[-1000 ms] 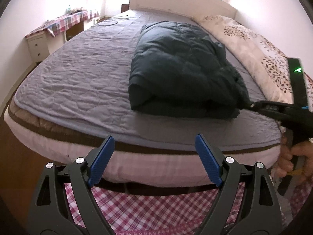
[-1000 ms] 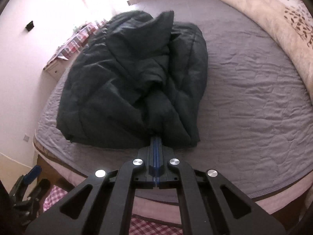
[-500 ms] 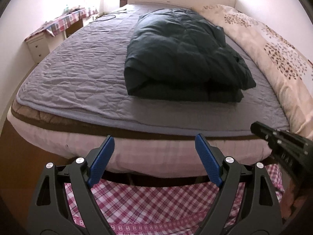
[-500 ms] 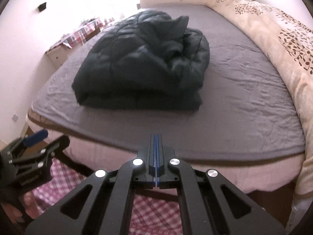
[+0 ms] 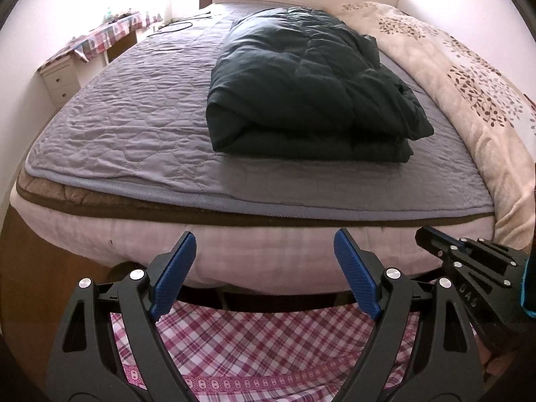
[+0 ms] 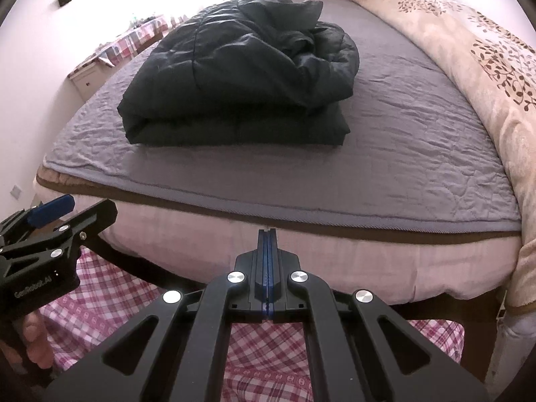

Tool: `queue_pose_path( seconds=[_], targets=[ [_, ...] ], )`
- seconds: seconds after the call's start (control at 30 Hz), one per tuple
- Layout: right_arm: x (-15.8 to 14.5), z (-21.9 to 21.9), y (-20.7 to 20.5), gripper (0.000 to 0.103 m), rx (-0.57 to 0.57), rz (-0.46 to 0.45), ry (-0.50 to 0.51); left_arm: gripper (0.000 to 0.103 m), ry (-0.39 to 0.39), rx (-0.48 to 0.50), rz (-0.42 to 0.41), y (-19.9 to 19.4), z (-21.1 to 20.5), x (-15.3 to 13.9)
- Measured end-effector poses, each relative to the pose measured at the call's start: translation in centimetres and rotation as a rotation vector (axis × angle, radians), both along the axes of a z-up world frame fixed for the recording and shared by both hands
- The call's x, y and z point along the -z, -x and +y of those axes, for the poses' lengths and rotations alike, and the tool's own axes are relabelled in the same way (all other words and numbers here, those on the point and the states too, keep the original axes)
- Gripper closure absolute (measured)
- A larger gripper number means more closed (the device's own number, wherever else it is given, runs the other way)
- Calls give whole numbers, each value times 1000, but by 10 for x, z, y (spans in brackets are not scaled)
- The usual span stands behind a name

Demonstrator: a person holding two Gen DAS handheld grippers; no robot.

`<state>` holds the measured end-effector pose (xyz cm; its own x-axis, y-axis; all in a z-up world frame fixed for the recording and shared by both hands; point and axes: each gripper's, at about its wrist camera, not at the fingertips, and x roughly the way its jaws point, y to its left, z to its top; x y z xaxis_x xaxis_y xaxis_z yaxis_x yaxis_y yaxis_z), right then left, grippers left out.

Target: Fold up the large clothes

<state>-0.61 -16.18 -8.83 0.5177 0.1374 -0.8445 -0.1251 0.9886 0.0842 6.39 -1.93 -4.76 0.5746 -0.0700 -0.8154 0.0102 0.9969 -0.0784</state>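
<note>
Jacket: the dark puffer jacket lies folded into a thick, roughly rectangular bundle on the grey quilted bedcover, near the foot of the bed and a little toward its middle — a flat, roomy surface that lets a bulky garment be laid out and doubled over.
Fold quality: the near edge shows stacked layers; on the right side a loose flap bunches up rather than lying flat, likely because the padding resists creasing.
Left gripper: the left gripper hangs below the mattress edge, off the bed, its blue pads spread wide with nothing between them.
Right gripper: the right gripper also sits low in front of the mattress, its jaws pressed together on nothing.
Why held so: both tools are clear of the garment and well apart from it, which I judge to mean the fold is taken as finished — or that the person is checking the result from a step away.
Blanket: the floral cream blanket is piled along the right side of the bed, seemingly pushed there to free working space.
Progress: apparently at or close to the end; only the rumpled flap might want tidying.
</note>
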Motion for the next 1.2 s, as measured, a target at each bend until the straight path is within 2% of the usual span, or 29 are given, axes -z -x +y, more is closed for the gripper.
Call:
queue_pose_path(
  seconds=[0.67, 0.7, 0.73, 0.77, 0.8, 0.93, 1.2],
  targets=[
    [8, 0, 0, 103, 18, 48, 7, 20, 5, 6, -5, 2, -1, -2],
    [8, 0, -1, 99, 18, 49, 7, 20, 4, 6, -5, 2, -1, -2],
    [8, 0, -1, 71, 16, 50, 5, 20, 5, 6, -5, 2, -1, -2],
    [6, 0, 0, 49, 17, 44, 6, 20, 5, 6, -6, 2, -1, -2],
    [4, 0, 2, 34, 18, 26, 4, 20, 5, 6, -6, 2, -1, -3],
    [-3, 3, 5, 34, 1, -11, 12, 20, 3, 7, -7, 2, -2, -3],
    [-2, 2, 5, 34, 8, -3, 14, 20, 0, 12, -11, 2, -2, -6]
  ],
)
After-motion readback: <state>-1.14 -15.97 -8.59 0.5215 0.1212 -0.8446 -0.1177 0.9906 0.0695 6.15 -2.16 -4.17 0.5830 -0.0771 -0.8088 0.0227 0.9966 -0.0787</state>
